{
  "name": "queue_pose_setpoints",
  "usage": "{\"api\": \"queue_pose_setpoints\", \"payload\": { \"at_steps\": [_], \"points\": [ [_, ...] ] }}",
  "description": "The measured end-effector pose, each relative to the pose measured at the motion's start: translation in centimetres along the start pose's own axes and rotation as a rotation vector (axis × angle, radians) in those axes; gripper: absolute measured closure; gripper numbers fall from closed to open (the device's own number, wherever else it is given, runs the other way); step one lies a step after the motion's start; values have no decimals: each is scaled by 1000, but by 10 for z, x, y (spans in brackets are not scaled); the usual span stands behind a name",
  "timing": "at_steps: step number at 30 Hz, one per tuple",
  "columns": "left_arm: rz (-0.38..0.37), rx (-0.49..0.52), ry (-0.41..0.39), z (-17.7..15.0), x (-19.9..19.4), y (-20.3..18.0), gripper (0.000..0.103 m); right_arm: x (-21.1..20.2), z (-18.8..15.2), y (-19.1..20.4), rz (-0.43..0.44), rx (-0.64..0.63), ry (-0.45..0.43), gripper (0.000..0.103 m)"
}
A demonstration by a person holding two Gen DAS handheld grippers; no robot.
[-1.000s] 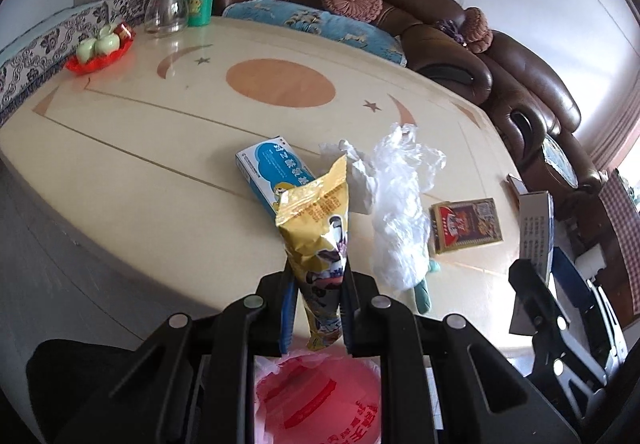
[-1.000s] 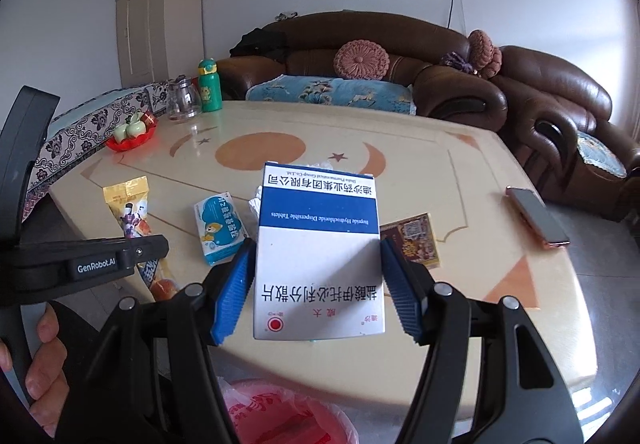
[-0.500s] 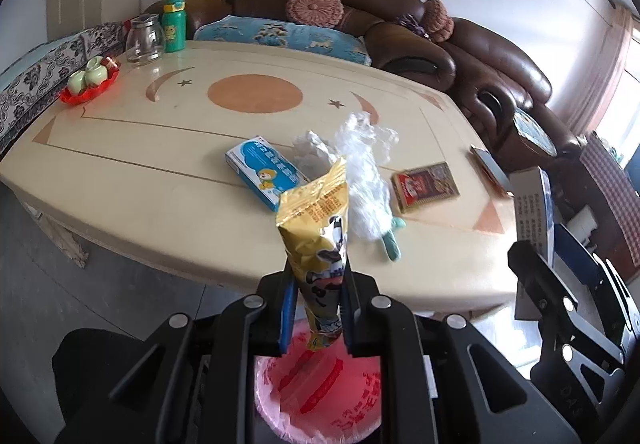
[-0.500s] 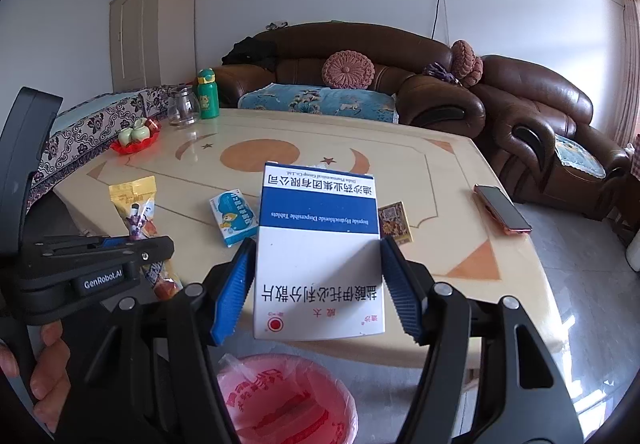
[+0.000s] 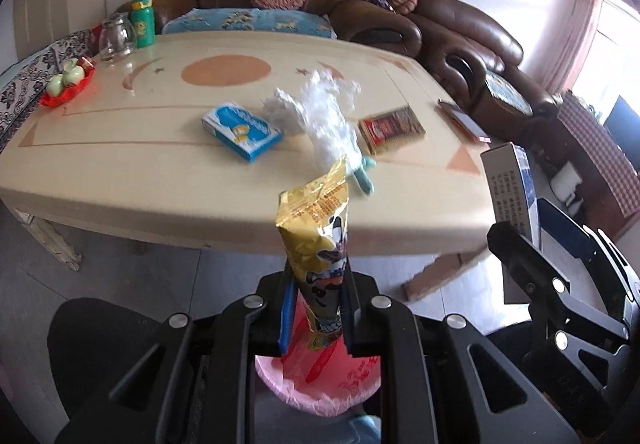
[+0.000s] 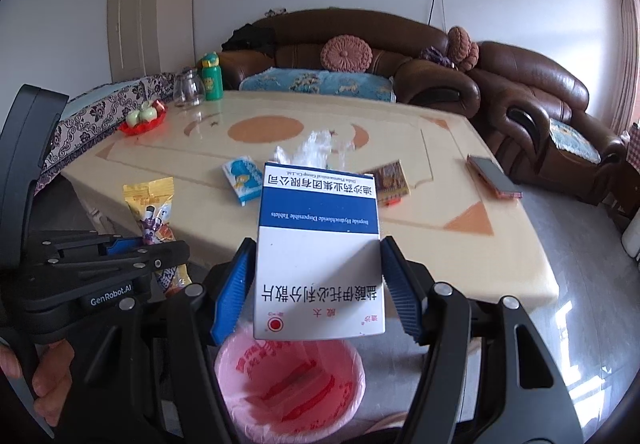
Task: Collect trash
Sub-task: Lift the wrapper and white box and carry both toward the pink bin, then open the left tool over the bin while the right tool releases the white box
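Observation:
My left gripper is shut on a yellow snack wrapper that stands upright between the pads, above a bin lined with a pink bag. The right gripper is shut on a white and blue medicine box, held just over the same pink-lined bin. On the beige table lie a blue and white carton, a crumpled clear plastic bag and a red packet. The left gripper and its wrapper show at the left of the right wrist view.
A phone lies near the table's right edge. A red fruit plate, a glass jug and a green bottle stand at the far left corner. A brown sofa wraps round behind. A hand grips the left tool.
Both grippers have drawn back from the table, which now looks farther off. The pink-lined bin has come more fully into view beneath them. Neither grip has altered.

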State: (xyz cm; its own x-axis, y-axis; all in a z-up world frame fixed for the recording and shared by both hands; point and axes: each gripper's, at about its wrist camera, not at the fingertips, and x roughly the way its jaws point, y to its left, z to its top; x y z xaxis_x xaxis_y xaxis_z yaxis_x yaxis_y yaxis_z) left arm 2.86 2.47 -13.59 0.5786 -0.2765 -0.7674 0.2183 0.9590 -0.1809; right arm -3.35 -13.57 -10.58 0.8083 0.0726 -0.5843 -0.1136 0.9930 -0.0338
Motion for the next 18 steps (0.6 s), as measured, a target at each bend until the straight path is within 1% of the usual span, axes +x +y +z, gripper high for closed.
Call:
{"api": "queue_pose_setpoints", "payload": {
  "at_steps": [3,11,18],
  "points": [
    [-17,18,27,-10,6,-1,84,1,-12,2,-3,-1,26,41],
    [-56,65,67,-28,22,-3,84,13,-37,5,6,14,99,41],
    [-76,98,137,-42,52,-2,84,35,-58,3,18,42,166,41]
  ]
}}
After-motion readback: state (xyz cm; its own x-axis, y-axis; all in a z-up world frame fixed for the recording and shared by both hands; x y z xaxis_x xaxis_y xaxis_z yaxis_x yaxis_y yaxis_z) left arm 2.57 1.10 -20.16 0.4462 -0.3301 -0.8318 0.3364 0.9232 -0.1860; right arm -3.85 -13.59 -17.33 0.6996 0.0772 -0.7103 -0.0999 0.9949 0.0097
